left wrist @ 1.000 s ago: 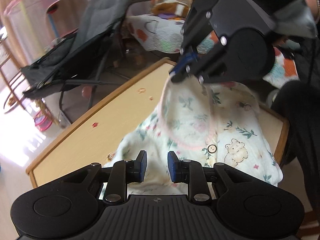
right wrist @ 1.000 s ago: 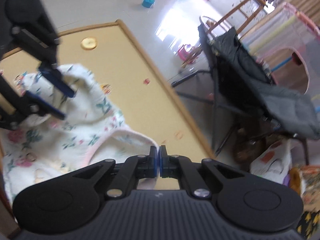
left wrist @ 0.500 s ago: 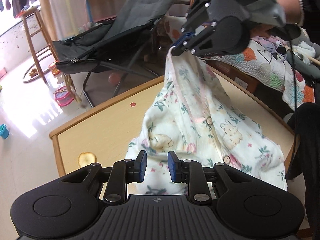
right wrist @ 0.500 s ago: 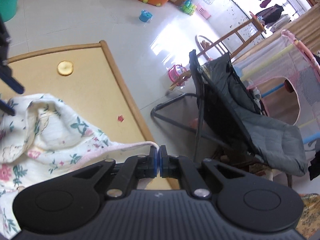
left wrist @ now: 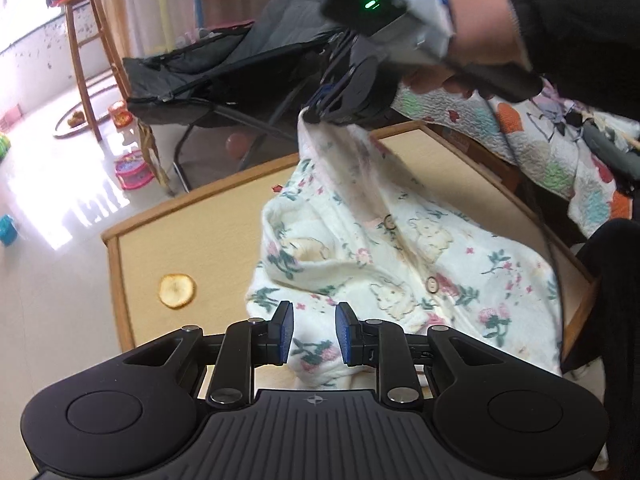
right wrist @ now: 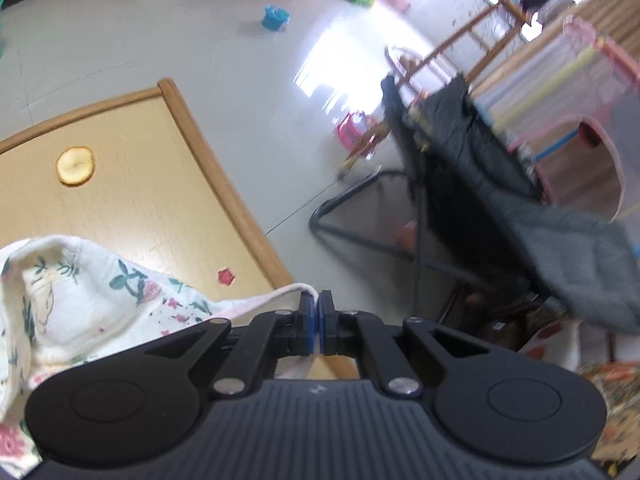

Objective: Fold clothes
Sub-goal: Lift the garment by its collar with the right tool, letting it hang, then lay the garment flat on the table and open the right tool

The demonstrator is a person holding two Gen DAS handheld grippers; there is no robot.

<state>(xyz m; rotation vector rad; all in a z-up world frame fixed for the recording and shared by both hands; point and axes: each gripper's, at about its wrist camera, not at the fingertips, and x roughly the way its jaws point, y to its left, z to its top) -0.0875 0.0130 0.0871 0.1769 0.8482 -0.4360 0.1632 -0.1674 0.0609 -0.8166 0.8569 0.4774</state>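
Since a second ago the right gripper (left wrist: pixel 316 114) has carried its pinched edge of the garment (left wrist: pixel 400 264) away from the left-wrist camera, toward the table's far side; cloth that hung in a loop close to the lens now stretches up in a taut ridge. The view from the left gripper (left wrist: pixel 314 334) has swung round, so the round yellow disc (left wrist: pixel 177 290) on the table now shows.

Right gripper: jaws pressed together on the pink-trimmed hem, a thin fold visible between the blue pads (right wrist: pixel 307 322) in its own view. A hand (left wrist: pixel 476 46) in a dark sleeve holds it, raised above the table.

Left gripper: pads (left wrist: pixel 286 332) stand apart with a gap; the garment's near edge lies below and between them, not pinched as far as can be seen.

Garment: cream, floral and bear print, wooden buttons down the front. It lies heaped on the right half of the wooden table (left wrist: pixel 208 236), one corner lifted.

Beyond: small red mark (right wrist: pixel 226 276) on the tabletop near the far rim, a dark folding chair (left wrist: pixel 224 68) on the pale floor, a wooden stool (left wrist: pixel 86 44), a patterned quilt (left wrist: pixel 532 136) to the right.
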